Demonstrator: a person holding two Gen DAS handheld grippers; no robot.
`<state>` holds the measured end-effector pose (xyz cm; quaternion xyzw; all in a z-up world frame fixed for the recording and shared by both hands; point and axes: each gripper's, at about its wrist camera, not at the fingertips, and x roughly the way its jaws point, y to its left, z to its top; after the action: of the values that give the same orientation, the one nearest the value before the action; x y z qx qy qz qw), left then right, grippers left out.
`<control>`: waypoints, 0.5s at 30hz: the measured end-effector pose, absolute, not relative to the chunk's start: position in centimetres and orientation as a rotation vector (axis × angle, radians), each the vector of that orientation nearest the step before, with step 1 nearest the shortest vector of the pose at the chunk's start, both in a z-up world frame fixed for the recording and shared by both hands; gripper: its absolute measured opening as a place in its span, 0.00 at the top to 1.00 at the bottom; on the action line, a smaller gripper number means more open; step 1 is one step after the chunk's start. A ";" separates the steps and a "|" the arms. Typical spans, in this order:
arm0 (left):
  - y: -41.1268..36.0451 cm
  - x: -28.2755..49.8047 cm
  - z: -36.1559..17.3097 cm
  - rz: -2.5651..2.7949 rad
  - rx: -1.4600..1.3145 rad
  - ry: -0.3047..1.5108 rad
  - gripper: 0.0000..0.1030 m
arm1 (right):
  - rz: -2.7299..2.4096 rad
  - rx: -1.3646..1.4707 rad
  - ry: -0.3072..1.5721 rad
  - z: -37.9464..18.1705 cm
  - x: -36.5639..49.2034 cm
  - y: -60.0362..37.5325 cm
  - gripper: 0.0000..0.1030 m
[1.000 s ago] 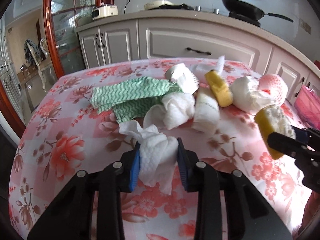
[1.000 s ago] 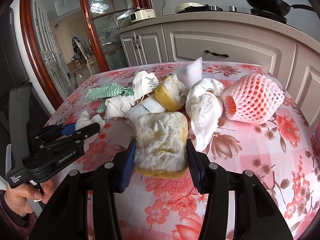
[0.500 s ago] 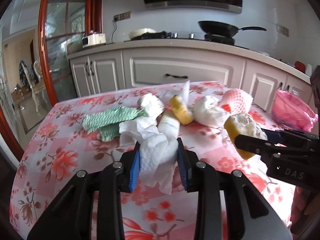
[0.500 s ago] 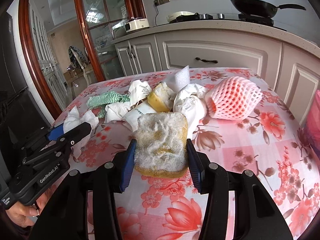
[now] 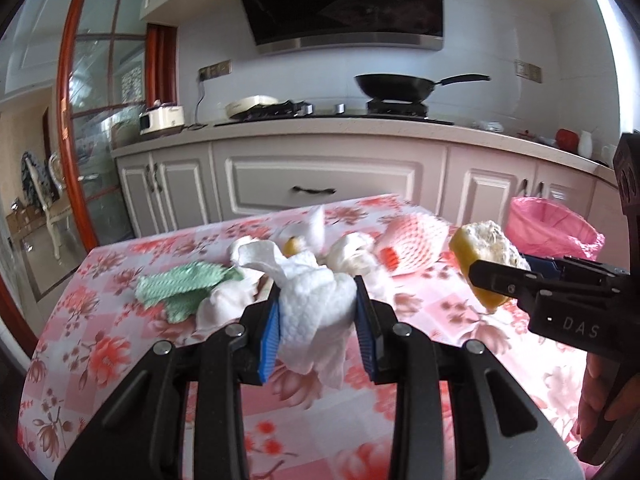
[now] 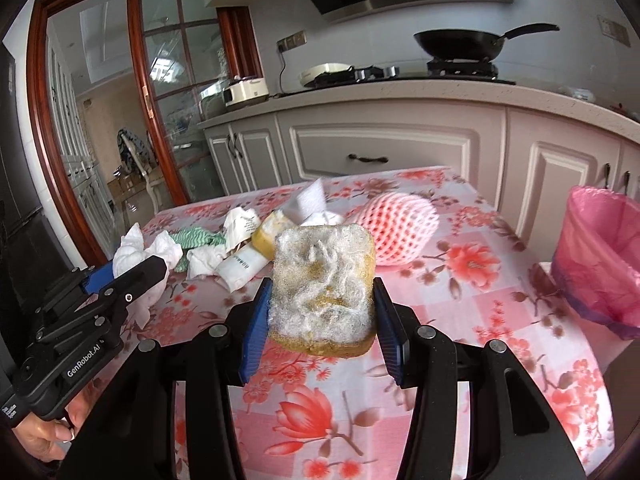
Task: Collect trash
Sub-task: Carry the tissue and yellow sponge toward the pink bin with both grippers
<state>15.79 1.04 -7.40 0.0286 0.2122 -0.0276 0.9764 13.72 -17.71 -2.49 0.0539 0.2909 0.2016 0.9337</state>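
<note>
Partly hidden behind the crumpled paper towel (image 5: 316,312): the white tissue wad (image 5: 218,307) and the small yellow piece (image 5: 293,245) in the trash heap, hard to identify there. Cut off at the right edge of the left wrist view: the person's right hand (image 5: 596,392), only fingers showing under the black handle. Lower left of the right wrist view: left hand (image 6: 44,440), mostly out of frame.

Left gripper (image 5: 318,320) clamped on the paper towel, held clear above the floral tablecloth (image 5: 100,344). Right gripper (image 6: 320,316) clamped on a yellow scouring sponge (image 6: 322,284), fibrous pad facing the camera, also lifted off the table.

Left on the table, bunched together: green-and-white cloth (image 6: 196,238), crumpled printed paper (image 6: 240,220), white tube (image 6: 242,264), second yellow sponge (image 6: 268,232), white foam block (image 6: 310,198), pink foam fruit net (image 6: 396,226). Bin with pink bag (image 6: 600,256) standing just off the table's right side. Beyond: cabinets (image 6: 384,152), black wok (image 6: 460,46) on the stove.
</note>
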 end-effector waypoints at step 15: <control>-7.4 16.9 -5.0 -0.221 0.096 0.348 0.69 | 0.227 0.137 0.491 0.0 12.4 -25.4 0.55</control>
<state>16.93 -7.36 -5.03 0.0475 0.1727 -0.1095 0.9777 12.37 -25.40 0.01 0.0675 0.2421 0.1122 0.9614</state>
